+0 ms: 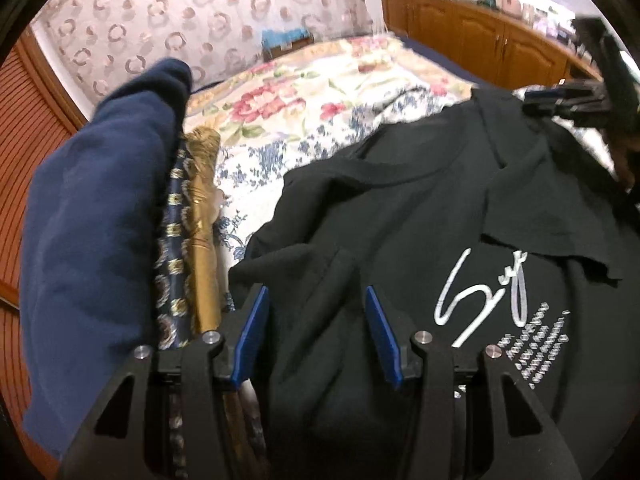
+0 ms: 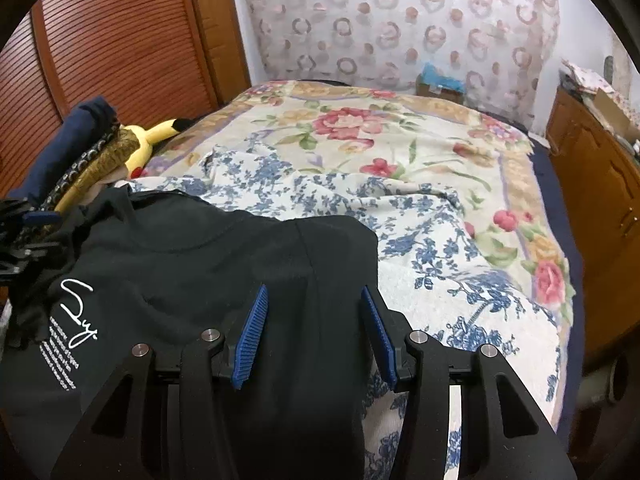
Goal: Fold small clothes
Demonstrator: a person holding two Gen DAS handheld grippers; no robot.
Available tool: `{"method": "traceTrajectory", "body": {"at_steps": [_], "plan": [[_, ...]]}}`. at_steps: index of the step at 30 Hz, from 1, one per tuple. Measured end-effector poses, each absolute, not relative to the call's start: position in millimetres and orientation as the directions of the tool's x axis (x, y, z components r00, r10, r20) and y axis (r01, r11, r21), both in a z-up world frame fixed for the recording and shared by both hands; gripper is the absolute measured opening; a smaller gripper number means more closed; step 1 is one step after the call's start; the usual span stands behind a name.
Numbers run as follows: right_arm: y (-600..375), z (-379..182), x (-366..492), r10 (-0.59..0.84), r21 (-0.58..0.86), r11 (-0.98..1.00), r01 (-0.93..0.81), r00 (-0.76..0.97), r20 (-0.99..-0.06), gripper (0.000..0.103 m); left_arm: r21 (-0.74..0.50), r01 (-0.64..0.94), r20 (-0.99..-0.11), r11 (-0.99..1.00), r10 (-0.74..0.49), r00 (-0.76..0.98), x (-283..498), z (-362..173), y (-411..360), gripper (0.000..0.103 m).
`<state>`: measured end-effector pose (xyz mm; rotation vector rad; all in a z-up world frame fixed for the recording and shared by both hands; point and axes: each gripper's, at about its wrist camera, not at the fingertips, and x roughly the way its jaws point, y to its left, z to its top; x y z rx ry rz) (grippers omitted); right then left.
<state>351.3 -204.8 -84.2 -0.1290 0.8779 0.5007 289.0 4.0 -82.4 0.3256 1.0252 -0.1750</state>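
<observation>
Our left gripper (image 1: 316, 336) and right gripper (image 2: 314, 334) each stand half open astride black T-shirt (image 2: 208, 264) fabric; whether the fingers pinch it, we cannot tell. The shirt lies on the bed (image 2: 400, 152), beside folded clothes (image 1: 96, 216) and a yellow plush toy (image 2: 148, 136).

Black cotton T-shirt (image 2: 192, 264) with white signature-style script and small lines of white print (image 1: 520, 320) on the chest. Lies crumpled on the blue-floral quilt, near the bed's front edge, print side up. Neckline faces the far end of the bed. One flap of fabric is folded over, covering part of the script. Creases run across the body; not flat.
</observation>
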Motion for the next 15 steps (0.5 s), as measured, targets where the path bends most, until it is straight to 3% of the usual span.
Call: {"method": "traceTrajectory", "body": {"at_steps": [2,4,15], "plan": [[-204.0,-85.6,353.9,0.366,0.091,0.875,-0.475,0.527,-0.767,0.05,0.186,0.297,-0.876,0.936,0.021,0.482,292.8,-90.7,4.4,0.018],[-203.3,-87.7,357.1,0.361,0.085,0.874,-0.479,0.523,-0.772,0.05,0.2,0.288,-0.871,0.937,0.035,0.49,292.2,-91.0,5.5,0.004],[-201.4,-95.2,376.3,0.293,0.031,0.894,-0.448,0.53,-0.795,0.056,0.166,0.133,-0.757,0.977,0.04,0.652,280.0,-33.7,53.8,0.001]]}}
